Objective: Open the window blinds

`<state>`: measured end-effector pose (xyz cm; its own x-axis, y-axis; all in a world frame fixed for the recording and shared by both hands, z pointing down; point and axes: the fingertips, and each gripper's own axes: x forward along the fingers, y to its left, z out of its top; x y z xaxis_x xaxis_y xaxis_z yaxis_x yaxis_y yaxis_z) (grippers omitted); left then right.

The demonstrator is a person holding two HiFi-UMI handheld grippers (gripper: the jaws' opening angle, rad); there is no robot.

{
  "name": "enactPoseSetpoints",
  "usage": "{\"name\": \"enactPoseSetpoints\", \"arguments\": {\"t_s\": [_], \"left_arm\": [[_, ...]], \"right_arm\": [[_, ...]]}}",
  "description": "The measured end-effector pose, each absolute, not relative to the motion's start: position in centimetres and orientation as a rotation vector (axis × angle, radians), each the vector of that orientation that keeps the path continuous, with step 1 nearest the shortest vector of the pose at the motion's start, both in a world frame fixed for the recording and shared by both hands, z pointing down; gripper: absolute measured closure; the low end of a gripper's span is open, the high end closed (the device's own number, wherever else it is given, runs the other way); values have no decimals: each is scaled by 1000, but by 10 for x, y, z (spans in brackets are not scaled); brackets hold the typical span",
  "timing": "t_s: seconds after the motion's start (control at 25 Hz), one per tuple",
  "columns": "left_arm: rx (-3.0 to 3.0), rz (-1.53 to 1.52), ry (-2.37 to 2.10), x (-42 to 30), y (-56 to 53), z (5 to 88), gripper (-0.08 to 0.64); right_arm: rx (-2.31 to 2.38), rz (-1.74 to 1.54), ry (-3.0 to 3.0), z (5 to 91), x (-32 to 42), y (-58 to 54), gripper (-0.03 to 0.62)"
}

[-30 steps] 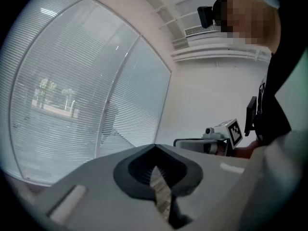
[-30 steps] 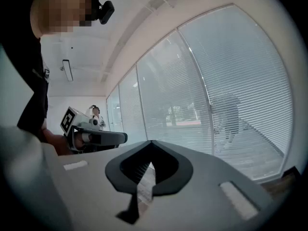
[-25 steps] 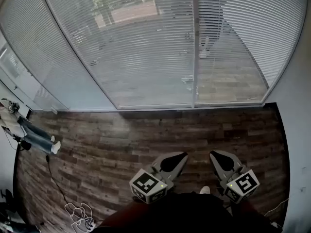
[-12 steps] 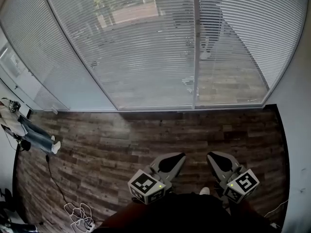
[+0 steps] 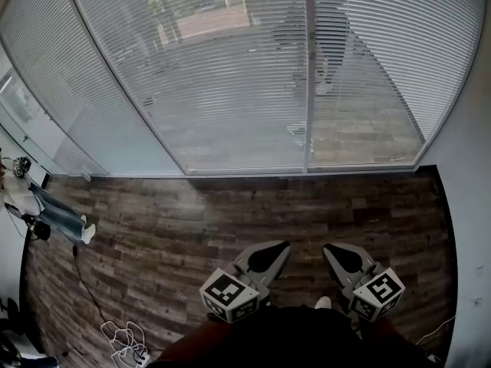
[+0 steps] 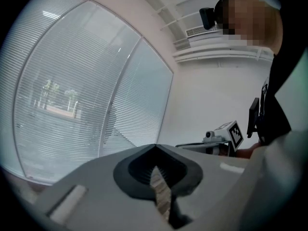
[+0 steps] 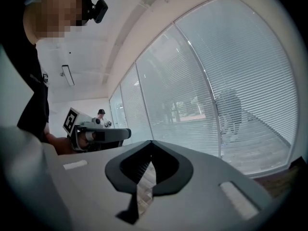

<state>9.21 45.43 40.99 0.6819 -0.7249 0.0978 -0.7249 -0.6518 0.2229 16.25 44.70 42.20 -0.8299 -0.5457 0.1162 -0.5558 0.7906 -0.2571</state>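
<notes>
White slatted blinds (image 5: 230,67) hang down over the big windows ahead, and the outdoors shows faintly between the slats. A vertical frame post (image 5: 308,75) divides two panes. Both grippers are held low, close to my body and well short of the window. My left gripper (image 5: 282,245) is shut with nothing in it, its tips (image 6: 154,147) meeting. My right gripper (image 5: 328,248) is likewise shut and empty, its tips (image 7: 151,142) together. Each gripper view shows the blinds (image 6: 72,95) (image 7: 231,81) and the other gripper beside it.
Wood-plank floor (image 5: 192,221) lies between me and the window. Another person (image 5: 46,213) stands at the far left. A loose cable (image 5: 126,340) lies coiled on the floor at lower left. A plain wall (image 5: 472,205) closes the right side.
Both grippers have drifted very slightly left in the head view. The blinds look the same.
</notes>
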Motion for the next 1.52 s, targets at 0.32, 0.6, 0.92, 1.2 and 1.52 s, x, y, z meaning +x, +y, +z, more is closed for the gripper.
{"name": "enactPoseSetpoints", "arguments": {"t_s": [0.32,0.6,0.92,1.2,1.52], "left_arm": [[2666,-9,-1160,92,456,407,560],[2670,-2,-1153,89,458,408,560],[2674,-3,-1142,85,460,409,560],[2677,-4,-1129,65,461,411,560],[2671,-17,-1081,28,460,416,560]], "right_arm": [[904,411,-2927,421,162,447,566],[909,428,-2955,416,158,448,566],[940,435,-2940,421,154,450,566],[944,436,-2957,419,133,452,566],[1009,442,-2898,425,101,451,566]]}}
